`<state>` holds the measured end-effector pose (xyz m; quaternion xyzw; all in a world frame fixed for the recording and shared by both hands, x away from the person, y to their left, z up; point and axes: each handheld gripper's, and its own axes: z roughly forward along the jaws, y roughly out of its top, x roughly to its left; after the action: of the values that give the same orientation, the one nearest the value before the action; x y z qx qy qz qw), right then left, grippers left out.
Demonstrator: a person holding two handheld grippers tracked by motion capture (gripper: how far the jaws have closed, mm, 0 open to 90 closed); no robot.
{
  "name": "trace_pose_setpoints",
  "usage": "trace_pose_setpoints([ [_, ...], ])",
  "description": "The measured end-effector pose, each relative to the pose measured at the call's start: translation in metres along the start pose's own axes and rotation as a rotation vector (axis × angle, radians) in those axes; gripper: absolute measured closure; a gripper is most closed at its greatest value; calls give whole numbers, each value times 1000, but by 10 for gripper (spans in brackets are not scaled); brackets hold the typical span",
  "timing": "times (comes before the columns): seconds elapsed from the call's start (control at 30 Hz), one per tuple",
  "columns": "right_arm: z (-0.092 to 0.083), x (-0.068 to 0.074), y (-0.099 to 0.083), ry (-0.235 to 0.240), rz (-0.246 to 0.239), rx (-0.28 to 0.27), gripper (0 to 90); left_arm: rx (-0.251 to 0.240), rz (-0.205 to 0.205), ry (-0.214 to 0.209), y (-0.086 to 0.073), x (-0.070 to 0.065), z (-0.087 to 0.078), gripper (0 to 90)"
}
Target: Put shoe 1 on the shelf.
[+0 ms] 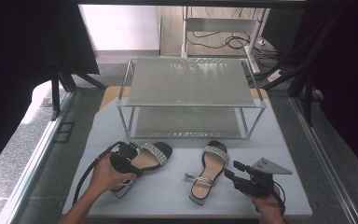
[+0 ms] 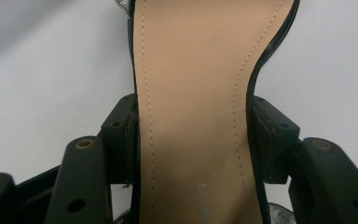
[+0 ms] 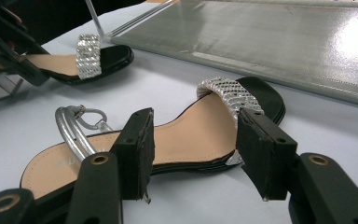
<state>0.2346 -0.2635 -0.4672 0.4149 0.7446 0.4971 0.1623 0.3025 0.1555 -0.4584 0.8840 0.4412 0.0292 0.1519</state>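
Two black sandals with tan insoles and glittery toe straps lie on the grey table [image 1: 168, 191]. My left gripper [image 1: 129, 156] [image 2: 193, 133] is shut on the left sandal [image 1: 153, 153] [image 2: 191, 93]; its pads [image 2: 123, 135] press on both edges of the narrow waist of the sole. The right sandal [image 1: 210, 170] [image 3: 191, 133], with a silver ankle strap, lies flat at mid-table. My right gripper [image 1: 233, 170] [image 3: 193, 149] hovers just to its right, open, with nothing between the jaws. In the right gripper view the left sandal [image 3: 89, 58] and the left gripper [image 3: 9, 51] appear at the far left.
A two-shelf metal shoe rack [image 1: 191, 105] [image 3: 261, 42] stands at the back of the table, both shelves bare. Black frame posts and curtains flank the table. Cables lie on the floor beyond the rack.
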Motion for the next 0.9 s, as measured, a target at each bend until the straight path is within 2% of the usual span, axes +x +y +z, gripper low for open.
trace_pose_setpoints([
  [0.3,1,1,0,0,-5,4,469,-24,41,-24,11,-2,-20,426],
  [0.73,-1,-1,0,-6,0,-4,468,-71,86,-29,34,-11,-52,426],
  [0.9,-3,-3,0,-10,5,-8,468,-80,119,-24,43,-17,-63,426],
])
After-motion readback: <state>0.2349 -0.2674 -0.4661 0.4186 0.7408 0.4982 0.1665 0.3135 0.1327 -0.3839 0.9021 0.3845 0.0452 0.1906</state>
